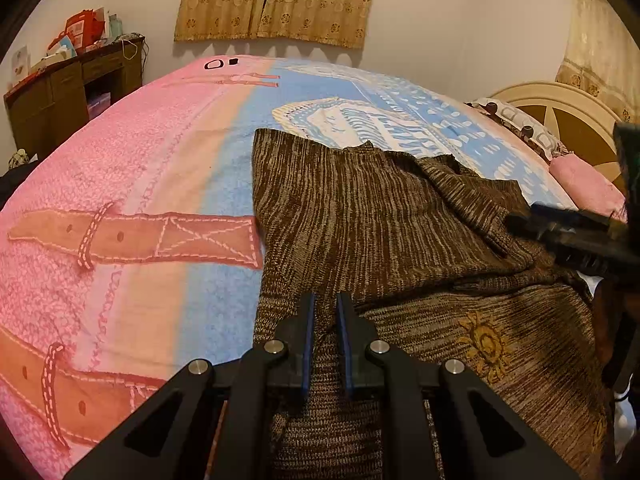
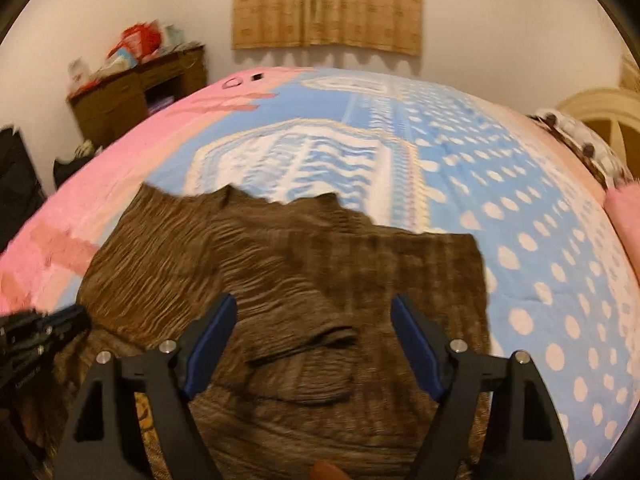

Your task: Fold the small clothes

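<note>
Brown knit sweater [image 1: 360, 220] lies spread on the bed [image 1: 120, 184], over the blue part of the cover, toward the near edge. Left tongs [image 1: 326, 320] nearly together, clamped on a fold of the sweater at its near left part; knit runs up between the blue pads. Right tongs [image 2: 312, 340] apart, nothing between the pads, hovering over the rumpled near-right part of the sweater, not touching it. Right view blurred. Each tongs' tip shows at the other view's edge.
</note>
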The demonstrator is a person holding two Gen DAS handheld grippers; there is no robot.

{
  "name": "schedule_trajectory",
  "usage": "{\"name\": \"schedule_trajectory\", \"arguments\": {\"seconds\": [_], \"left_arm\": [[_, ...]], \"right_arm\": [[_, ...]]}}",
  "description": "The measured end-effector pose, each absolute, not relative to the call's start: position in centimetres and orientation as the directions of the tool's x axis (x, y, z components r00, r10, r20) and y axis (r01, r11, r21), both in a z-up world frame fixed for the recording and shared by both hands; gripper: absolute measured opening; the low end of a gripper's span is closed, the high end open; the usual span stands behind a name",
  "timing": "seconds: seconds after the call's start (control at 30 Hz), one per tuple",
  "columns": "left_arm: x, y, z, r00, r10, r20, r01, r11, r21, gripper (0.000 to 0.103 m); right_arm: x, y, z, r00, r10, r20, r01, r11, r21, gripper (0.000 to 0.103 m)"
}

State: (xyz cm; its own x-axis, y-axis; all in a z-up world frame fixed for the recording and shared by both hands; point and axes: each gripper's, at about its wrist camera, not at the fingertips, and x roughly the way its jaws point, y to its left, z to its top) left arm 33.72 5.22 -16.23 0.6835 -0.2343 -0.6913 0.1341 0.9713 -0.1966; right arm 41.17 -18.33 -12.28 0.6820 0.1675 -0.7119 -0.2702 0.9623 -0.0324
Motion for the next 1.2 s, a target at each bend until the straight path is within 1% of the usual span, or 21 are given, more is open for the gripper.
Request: {"name": "schedule_trajectory", "arguments": {"seconds": [0.03,0.1,0.17,0.23,0.33,0.37,0.4,0.5,0.63,0.67,0.7,0.73,0.77,0.83,0.93,1.0,1.03,1.07,1.2], "left_arm": [[33.7,5.2,-16.2,0.683,-0.236,-0.691,0.134,0.971,-0.200,0.011],[33.7,5.3,-16.3,0.683,-0.241,-0.690,0.134,0.969,-0.206,0.011],[33.7,5.4,-16.3,0.683,-0.245,-0.689,0.134,0.968,-0.211,0.011],[33.7,5.4,-16.3,0.682,-0.249,-0.688,0.135,0.967,-0.216,0.011],[33.7,5.5,-16.3,0.681,-0.255,-0.686,0.136,0.965,-0.225,0.011],[33.7,5.6,-16.3,0.681,-0.258,-0.686,0.135,0.964,-0.228,0.011],[33.7,5.6,-16.3,0.680,-0.260,-0.685,0.136,0.963,-0.232,0.011],[33.7,5.7,-16.3,0.680,-0.265,-0.684,0.136,0.962,-0.238,0.011],[33.7,5.7,-16.3,0.680,-0.264,-0.684,0.136,0.962,-0.237,0.011],[33.7,5.7,-16.3,0.680,-0.264,-0.684,0.136,0.962,-0.237,0.011],[33.7,5.7,-16.3,0.680,-0.265,-0.684,0.136,0.962,-0.237,0.011],[33.7,5.7,-16.3,0.680,-0.265,-0.684,0.136,0.962,-0.237,0.011],[33.7,5.7,-16.3,0.680,-0.264,-0.684,0.136,0.962,-0.237,0.011],[33.7,5.7,-16.3,0.680,-0.263,-0.684,0.135,0.962,-0.236,0.011],[33.7,5.8,-16.2,0.681,-0.263,-0.684,0.135,0.963,-0.235,0.011],[33.6,5.9,-16.2,0.683,-0.261,-0.682,0.129,0.962,-0.239,0.011],[33.6,6.0,-16.1,0.685,-0.256,-0.682,0.122,0.963,-0.239,0.011],[33.5,6.3,-15.9,0.689,-0.242,-0.683,0.106,0.966,-0.236,0.011],[32.6,7.7,-15.2,0.709,-0.206,-0.674,0.062,0.971,-0.232,0.011]], "right_arm": [[41.0,-17.6,-12.7,0.673,0.167,-0.721,-0.293,0.955,-0.053,0.077],[40.7,-16.4,-13.6,0.651,0.165,-0.741,-0.331,0.940,-0.081,0.064],[40.6,-15.5,-14.7,0.634,0.152,-0.759,-0.360,0.926,-0.116,0.059],[40.8,-15.1,-15.6,0.638,0.088,-0.765,-0.347,0.920,-0.183,0.053],[41.5,-15.7,-15.6,0.650,0.048,-0.758,-0.307,0.930,-0.204,0.036],[41.8,-15.8,-15.5,0.649,0.041,-0.760,-0.301,0.931,-0.207,0.023],[42.0,-16.0,-15.2,0.653,0.036,-0.756,-0.295,0.932,-0.211,0.013],[42.7,-16.7,-14.1,0.675,0.013,-0.738,-0.260,0.940,-0.221,0.013],[44.7,-18.8,-13.2,0.699,-0.066,-0.712,-0.158,0.957,-0.243,0.013],[45.2,-19.3,-13.1,0.703,-0.091,-0.705,-0.129,0.959,-0.253,0.022],[45.7,-19.9,-13.1,0.701,-0.115,-0.704,-0.104,0.960,-0.261,0.039],[46.2,-20.7,-13.2,0.696,-0.122,-0.708,-0.082,0.965,-0.247,0.043],[46.3,-21.2,-13.2,0.693,-0.121,-0.711,-0.071,0.970,-0.234,0.042],[46.2,-22.1,-13.2,0.689,-0.114,-0.716,-0.057,0.976,-0.211,0.041],[45.5,-22.7,-13.3,0.683,-0.086,-0.726,-0.059,0.984,-0.171,0.048],[44.9,-22.9,-13.4,0.676,-0.052,-0.735,-0.070,0.989,-0.134,0.057],[44.4,-22.9,-13.3,0.667,-0.013,-0.745,-0.088,0.991,-0.097,0.059],[44.0,-23.0,-13.3,0.663,0.017,-0.748,-0.101,0.993,-0.067,0.061],[41.9,-23.4,-12.8,0.658,0.101,-0.746,-0.135,0.991,0.016,0.061]]}}
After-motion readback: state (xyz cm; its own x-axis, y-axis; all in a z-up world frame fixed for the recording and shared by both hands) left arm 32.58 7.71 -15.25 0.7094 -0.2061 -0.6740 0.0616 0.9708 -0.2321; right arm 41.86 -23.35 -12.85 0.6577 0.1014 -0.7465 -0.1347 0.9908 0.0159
